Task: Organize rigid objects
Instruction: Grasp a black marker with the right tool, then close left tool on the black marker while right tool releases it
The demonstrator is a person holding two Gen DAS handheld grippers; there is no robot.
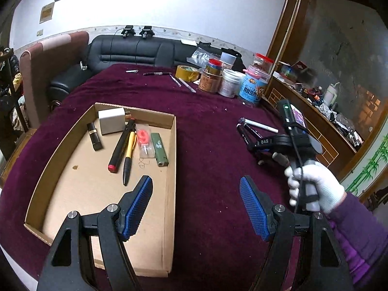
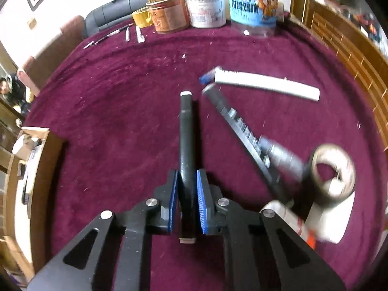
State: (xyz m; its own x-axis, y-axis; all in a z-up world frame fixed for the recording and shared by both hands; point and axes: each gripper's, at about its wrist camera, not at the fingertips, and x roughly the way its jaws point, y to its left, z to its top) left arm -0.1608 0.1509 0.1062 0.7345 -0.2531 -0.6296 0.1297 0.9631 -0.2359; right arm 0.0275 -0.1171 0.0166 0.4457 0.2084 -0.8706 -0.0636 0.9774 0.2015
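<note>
Right wrist: black pen (image 2: 186, 145) lengthwise, away.

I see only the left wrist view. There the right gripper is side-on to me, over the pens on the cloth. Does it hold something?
Observer: Yes. In the right wrist view the right gripper has its jaws shut on a black pen with a white end.
Operator: Is another pen caught between them too?
Observer: No. The second dark pen, blurred, lies to the right, outside the jaws and angled away.
Operator: Is anything else close on that side?
Observer: A pale ring-shaped thing, also blurred, lies at the lower right.
</note>
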